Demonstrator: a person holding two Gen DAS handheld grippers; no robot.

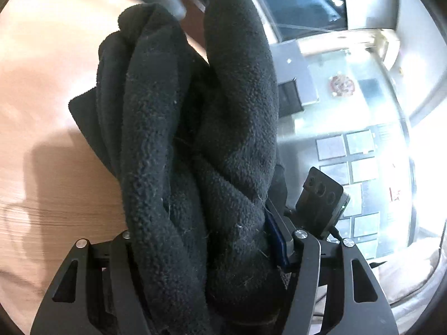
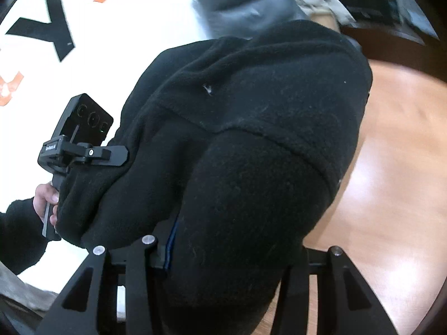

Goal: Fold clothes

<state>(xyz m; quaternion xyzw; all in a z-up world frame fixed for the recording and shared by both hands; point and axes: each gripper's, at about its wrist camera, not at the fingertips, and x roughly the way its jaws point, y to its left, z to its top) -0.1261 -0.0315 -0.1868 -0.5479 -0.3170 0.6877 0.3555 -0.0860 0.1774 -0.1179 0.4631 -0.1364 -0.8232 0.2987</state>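
Black fleece [image 1: 195, 153] bunched between the left tongs [image 1: 208, 251] hid their tips; the right tongs' [image 2: 223, 251] tips were buried likewise.

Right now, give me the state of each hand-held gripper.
Left hand-held gripper: closed on the black fleece garment.
Right hand-held gripper: closed on the same black fleece garment.

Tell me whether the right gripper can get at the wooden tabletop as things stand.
Probably not directly. The right gripper is shut on a bulky black fleece garment that bulges ahead of its fingers and covers them, so the fleece would meet the wooden tabletop first.
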